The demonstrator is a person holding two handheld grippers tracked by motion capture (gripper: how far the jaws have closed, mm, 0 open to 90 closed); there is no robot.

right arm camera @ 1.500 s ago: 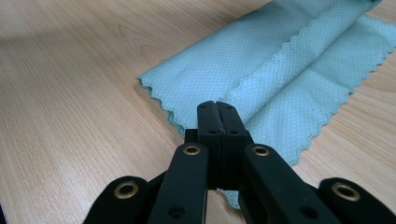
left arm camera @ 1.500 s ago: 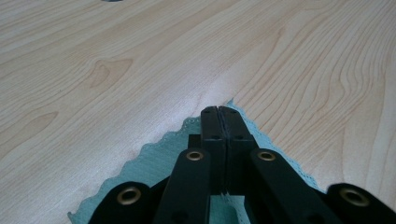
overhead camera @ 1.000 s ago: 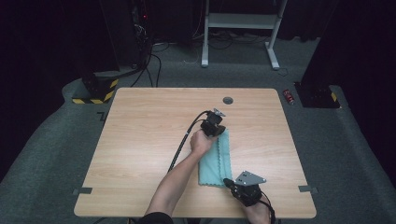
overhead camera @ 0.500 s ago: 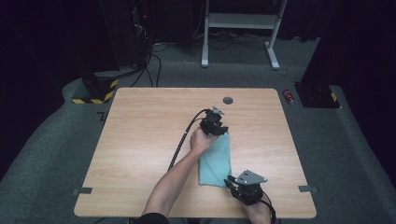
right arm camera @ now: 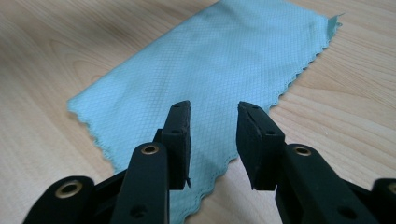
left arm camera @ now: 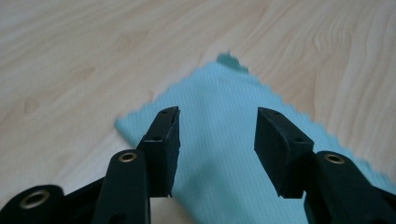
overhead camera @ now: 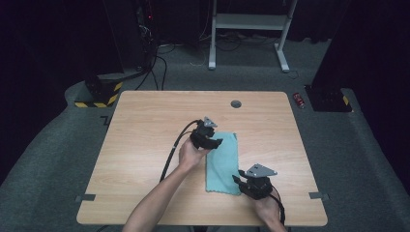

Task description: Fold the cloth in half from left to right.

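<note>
A light teal cloth (overhead camera: pixel 223 162) lies flat on the table (overhead camera: pixel 145 125), right of its middle and reaching toward the near edge, folded into a long strip. It looks thin, soft and nearly weightless, with a fine woven grid and pinked zigzag edges; it will drape and slide on the smooth wood rather than hold any shape, so a pinch wants to close over an edge or a corner, low against the table, not on the flat middle where the jaws would only skate.

The left gripper (overhead camera: pixel 211 142) hangs over the cloth's far end, its jaws well apart with nothing between them. The right gripper (overhead camera: pixel 240 181) sits at the cloth's near right corner, jaws likewise apart, a narrower gap, and empty.

The high view gives the layout: both grippers at opposite ends of the strip. It cannot show weave or edge. The right gripper view shows the scalloped near edge (right arm camera: pixel 205 198) just under the jaws, and a small tag or turned-up tip at the far corner (right arm camera: pixel 334 21), though that detail is blurred. The left gripper view shows the far corner (left arm camera: pixel 229 59) pointing away and a faint shadow on the cloth.
</note>
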